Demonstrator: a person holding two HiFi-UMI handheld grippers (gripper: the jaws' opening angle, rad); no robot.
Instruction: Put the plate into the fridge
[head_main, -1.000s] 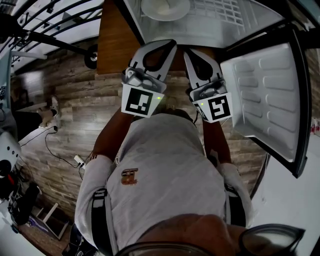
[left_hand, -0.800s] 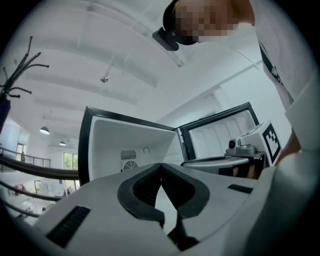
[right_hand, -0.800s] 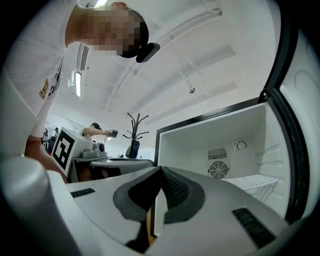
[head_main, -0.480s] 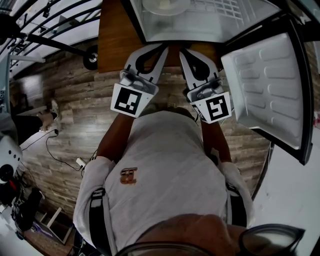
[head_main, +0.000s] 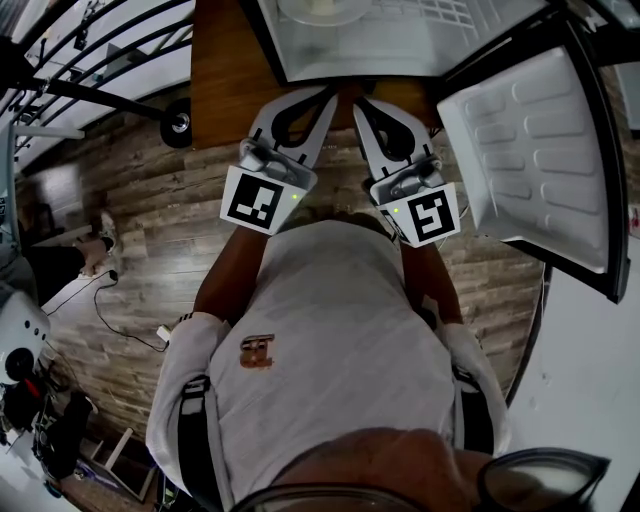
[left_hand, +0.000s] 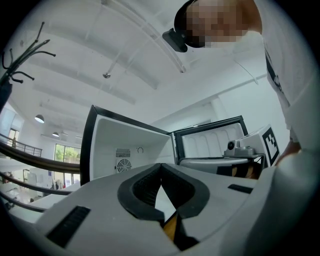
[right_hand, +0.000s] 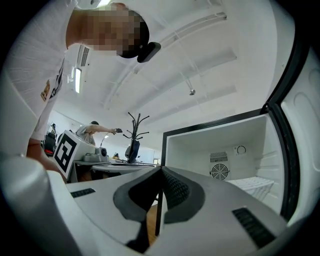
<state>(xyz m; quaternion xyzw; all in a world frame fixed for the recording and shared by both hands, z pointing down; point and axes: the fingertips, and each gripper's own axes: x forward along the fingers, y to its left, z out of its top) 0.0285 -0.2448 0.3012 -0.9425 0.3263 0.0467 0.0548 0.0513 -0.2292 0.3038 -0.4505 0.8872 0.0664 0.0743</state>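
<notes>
Wood-plank flooring spreads below the open white fridge (head_main: 360, 50); the round white plate (head_main: 320, 10) lies inside at the frame's top edge, straight ahead of the left gripper (head_main: 327, 93), nearer it than the right gripper (head_main: 358, 101); both grippers' jaws are pressed together, empty.

Wood-plank floor (head_main: 130, 220), a white beamed ceiling (left_hand: 100, 60), and a dark coat stand (right_hand: 135, 131).

the plate (head_main: 320, 10), seemingly in the fridge (head_main: 385, 55), is cut off above.

the plate (head_main: 320, 8) lies inside the open fridge (head_main: 365, 52), its door (head_main: 530, 150) at right.
</notes>
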